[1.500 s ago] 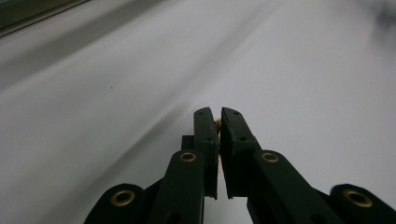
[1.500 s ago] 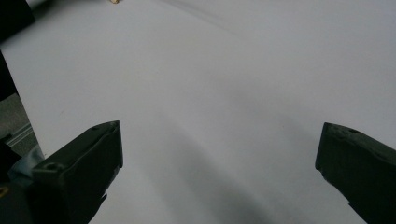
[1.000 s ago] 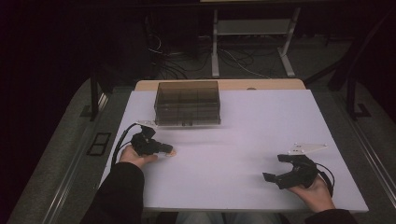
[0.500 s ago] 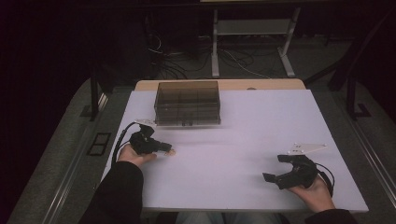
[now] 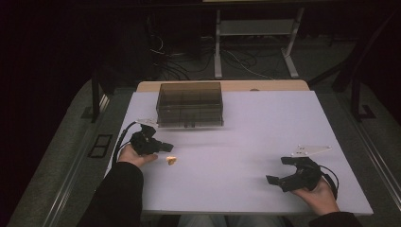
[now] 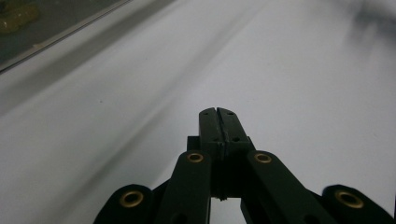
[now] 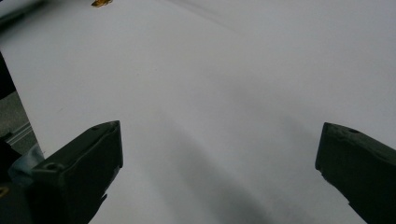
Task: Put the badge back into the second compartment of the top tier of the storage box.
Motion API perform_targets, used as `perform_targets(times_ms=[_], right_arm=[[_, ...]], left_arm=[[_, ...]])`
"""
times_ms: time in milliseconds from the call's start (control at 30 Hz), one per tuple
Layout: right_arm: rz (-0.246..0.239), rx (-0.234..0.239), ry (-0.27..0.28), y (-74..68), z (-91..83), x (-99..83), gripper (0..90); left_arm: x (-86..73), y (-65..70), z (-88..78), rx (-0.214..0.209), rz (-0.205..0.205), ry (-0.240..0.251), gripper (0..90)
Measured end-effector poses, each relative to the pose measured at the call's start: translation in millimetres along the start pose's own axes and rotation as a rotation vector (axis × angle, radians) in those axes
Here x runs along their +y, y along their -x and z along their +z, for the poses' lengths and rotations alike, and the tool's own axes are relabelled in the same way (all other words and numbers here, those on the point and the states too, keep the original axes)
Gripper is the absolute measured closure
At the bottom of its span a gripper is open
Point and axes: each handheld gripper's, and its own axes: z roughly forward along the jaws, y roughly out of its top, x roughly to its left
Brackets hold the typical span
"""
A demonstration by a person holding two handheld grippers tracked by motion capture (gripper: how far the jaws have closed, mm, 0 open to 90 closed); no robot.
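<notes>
My left gripper (image 5: 166,146) lies low over the white table (image 5: 246,137) at its left side, pointing right, with its jaws shut together and nothing between them (image 6: 218,112). A small orange piece (image 5: 171,161) lies on the table just in front of that hand, apart from the jaws. At the table's near right my right gripper (image 5: 279,171) is held wide open and empty, facing left. In the right gripper view its two jaws (image 7: 219,128) stand far apart over bare white surface, with the orange piece (image 7: 101,3) far off at the top edge.
A smoky clear plastic box (image 5: 190,104) stands at the back left of the table, just beyond the left gripper; its corner (image 6: 28,23) holds something yellowish. A metal stand and cables sit on the dark floor behind.
The left hand has shifted slightly, and the small orange piece now shows on the table beside it. The right hand has kept still.
</notes>
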Motion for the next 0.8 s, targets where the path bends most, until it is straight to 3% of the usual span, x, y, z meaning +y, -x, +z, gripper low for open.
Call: perform_targets(times_ms=[67, 233, 367, 567, 800], right_arm=[[-0.001, -0.002, 0.0, -0.3, 0.2, 0.0, 0.0], [-0.001, -0.002, -0.002, -0.8, 0.1, 0.1, 0.0], [0.0, -0.002, -0.002, -0.6, 0.1, -0.1, 0.0], [-0.001, -0.001, -0.001, -0.7, -0.2, -0.1, 0.0], [-0.001, -0.001, -0.002, -1.0, 0.0, -0.2, 0.0]], left_arm=[[-0.1, 0.3, -1.7, -0.012, -0.018, 0.006, 87.7], [-1.3, 0.6, -5.4, -0.037, -0.057, 0.0, 63.1], [-1.6, 4.3, -8.2, -0.024, -0.055, 0.015, 42.5], [-2.0, 12.9, -4.9, 0.008, -0.023, -0.009, 15.3], [-8.2, 18.3, 7.4, 0.05, -0.006, -0.057, 1.4]])
